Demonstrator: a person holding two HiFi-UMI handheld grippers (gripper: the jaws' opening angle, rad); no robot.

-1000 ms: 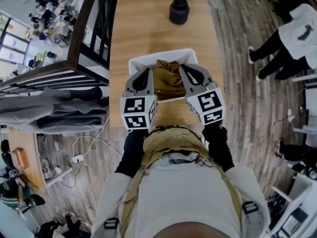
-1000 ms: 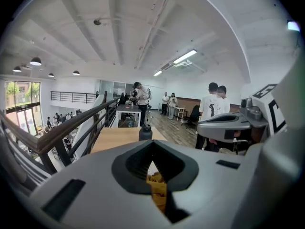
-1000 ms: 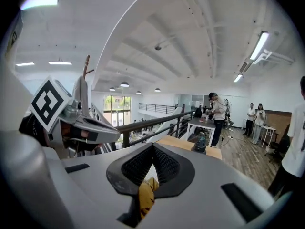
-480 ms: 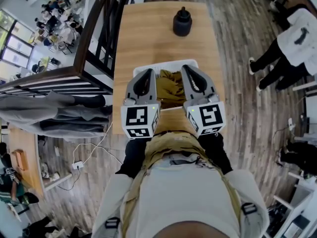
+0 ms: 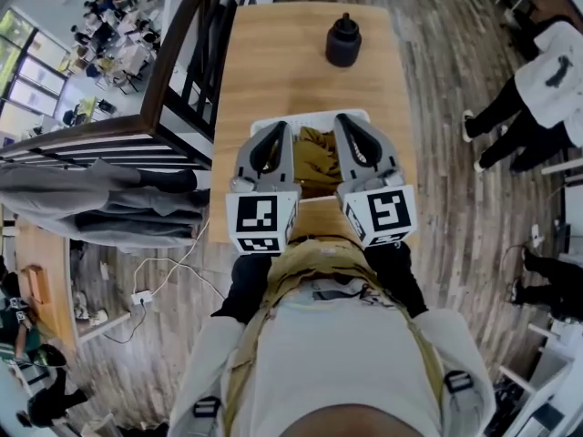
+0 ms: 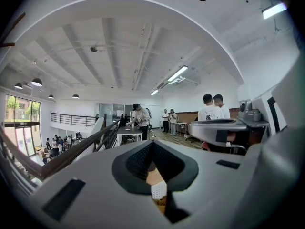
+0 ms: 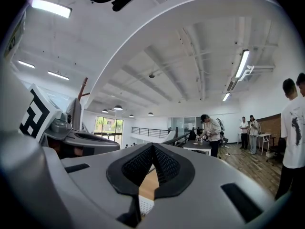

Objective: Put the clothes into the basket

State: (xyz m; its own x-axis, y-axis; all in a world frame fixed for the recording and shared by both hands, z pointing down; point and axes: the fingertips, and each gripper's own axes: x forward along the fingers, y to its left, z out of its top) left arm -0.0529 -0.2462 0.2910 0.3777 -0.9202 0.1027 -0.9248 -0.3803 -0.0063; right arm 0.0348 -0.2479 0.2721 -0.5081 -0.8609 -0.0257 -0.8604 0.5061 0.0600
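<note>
A white basket (image 5: 311, 116) stands on the wooden table (image 5: 273, 71) with olive-brown clothes (image 5: 316, 153) piled inside it. My left gripper (image 5: 275, 131) hovers over the basket's left side, and my right gripper (image 5: 350, 122) over its right side. Both are shut with nothing between their jaws. In the left gripper view the closed left gripper (image 6: 152, 145) points level across the room; the basket (image 6: 158, 191) and a bit of the clothes (image 6: 160, 204) show below through the gap. The right gripper (image 7: 152, 147) looks the same, with the basket (image 7: 144, 205) beneath.
A black jug (image 5: 343, 42) stands at the table's far end. A dark railing (image 5: 182, 71) runs along the table's left side. People (image 5: 533, 89) stand on the wooden floor at the right. A white cable (image 5: 164, 276) lies on the floor at the near left.
Both grippers have drawn slightly back and up from the basket, still shut. The clothes stay in the basket.
</note>
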